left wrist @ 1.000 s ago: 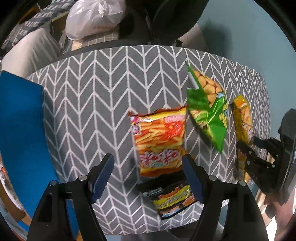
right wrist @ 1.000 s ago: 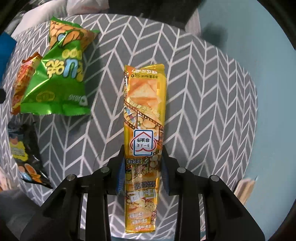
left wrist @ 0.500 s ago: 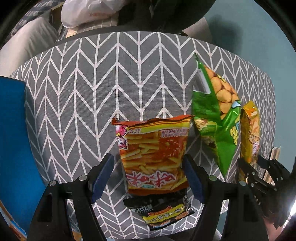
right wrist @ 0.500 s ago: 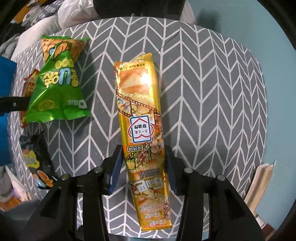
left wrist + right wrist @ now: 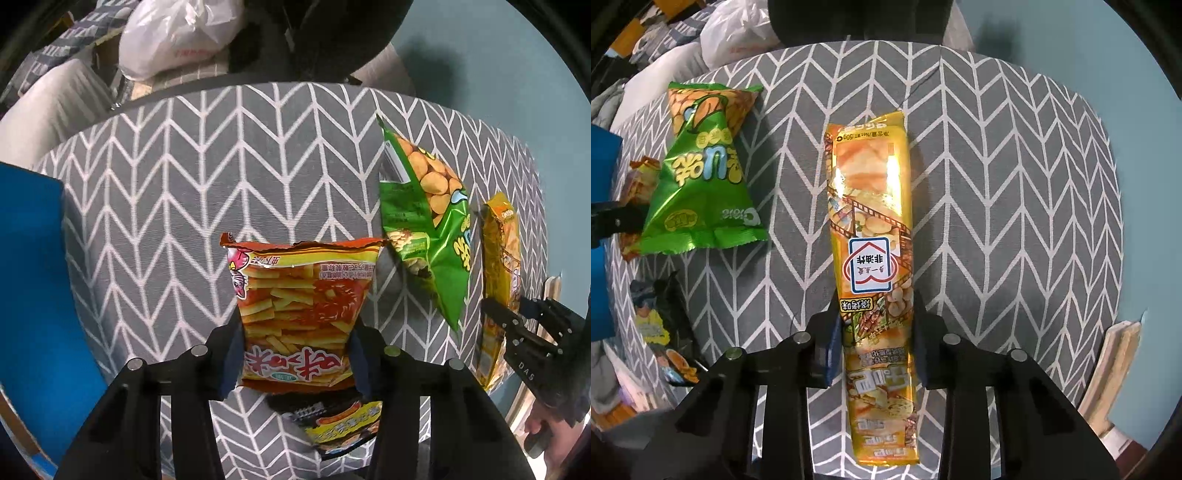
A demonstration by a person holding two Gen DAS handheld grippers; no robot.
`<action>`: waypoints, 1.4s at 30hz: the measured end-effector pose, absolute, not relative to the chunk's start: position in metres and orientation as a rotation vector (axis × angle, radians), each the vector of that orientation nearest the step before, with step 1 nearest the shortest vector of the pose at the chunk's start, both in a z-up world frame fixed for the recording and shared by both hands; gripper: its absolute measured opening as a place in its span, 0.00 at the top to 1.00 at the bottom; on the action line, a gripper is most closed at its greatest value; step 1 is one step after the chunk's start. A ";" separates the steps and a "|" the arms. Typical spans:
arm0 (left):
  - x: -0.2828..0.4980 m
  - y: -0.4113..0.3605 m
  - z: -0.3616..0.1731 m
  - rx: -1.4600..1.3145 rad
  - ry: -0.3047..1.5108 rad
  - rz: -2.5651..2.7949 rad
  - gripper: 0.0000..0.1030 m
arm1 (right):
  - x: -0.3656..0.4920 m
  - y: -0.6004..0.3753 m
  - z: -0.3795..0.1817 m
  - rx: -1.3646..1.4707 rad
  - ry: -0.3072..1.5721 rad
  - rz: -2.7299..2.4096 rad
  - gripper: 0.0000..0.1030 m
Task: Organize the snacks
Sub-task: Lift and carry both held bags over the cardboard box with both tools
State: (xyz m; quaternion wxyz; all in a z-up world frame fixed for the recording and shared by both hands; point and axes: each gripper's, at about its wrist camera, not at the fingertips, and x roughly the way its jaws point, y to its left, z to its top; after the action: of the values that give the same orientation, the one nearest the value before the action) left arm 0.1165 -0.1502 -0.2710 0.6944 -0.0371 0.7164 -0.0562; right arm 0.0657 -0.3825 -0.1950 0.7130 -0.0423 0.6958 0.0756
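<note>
An orange fries bag [image 5: 299, 295] lies on the grey chevron cloth [image 5: 166, 184]. My left gripper [image 5: 295, 354] points straight down over it, its jaws closing, with the blue pads touching the bag's two sides. Under the bag's near end lies a black snack pack [image 5: 343, 424], partly hidden. A green peanut bag [image 5: 424, 229] lies to the right. My right gripper [image 5: 877, 343] is shut on the lower half of a long yellow cracker pack [image 5: 871, 206]. The green bag [image 5: 701, 184] and black pack [image 5: 661, 328] lie to its left.
A blue flat object [image 5: 33, 277] borders the cloth on the left. A white plastic bag [image 5: 177, 37] and grey cushions sit beyond the far edge. Pale wooden pieces [image 5: 1108, 369] stand off the right edge on the teal floor. The cloth's far half is bare.
The left jaws have narrowed from wide open onto the orange bag's sides. The right gripper loosened briefly, turned with the yellow pack, and is tight on it again.
</note>
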 end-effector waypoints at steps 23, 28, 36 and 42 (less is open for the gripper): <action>0.074 -0.102 -0.172 -0.021 1.449 -0.114 0.52 | 0.040 -0.347 -0.087 -0.178 1.446 0.242 0.71; 0.059 -0.088 -0.151 -0.006 1.423 -0.101 0.52 | 0.042 -0.318 -0.065 -0.188 1.419 0.285 0.71; 0.043 -0.054 -0.128 -0.040 1.380 -0.059 0.52 | 0.045 -0.262 -0.049 -0.221 1.383 0.379 0.71; 0.031 -0.022 -0.119 -0.077 1.369 -0.015 0.52 | 0.043 -0.219 -0.033 -0.243 1.356 0.451 0.71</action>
State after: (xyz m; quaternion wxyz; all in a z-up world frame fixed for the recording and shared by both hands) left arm 0.0312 -0.0215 -0.1187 0.7740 -0.0357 0.6322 -0.0069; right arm 0.0427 -0.2195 -0.0332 0.7485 -0.1110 0.6204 0.2062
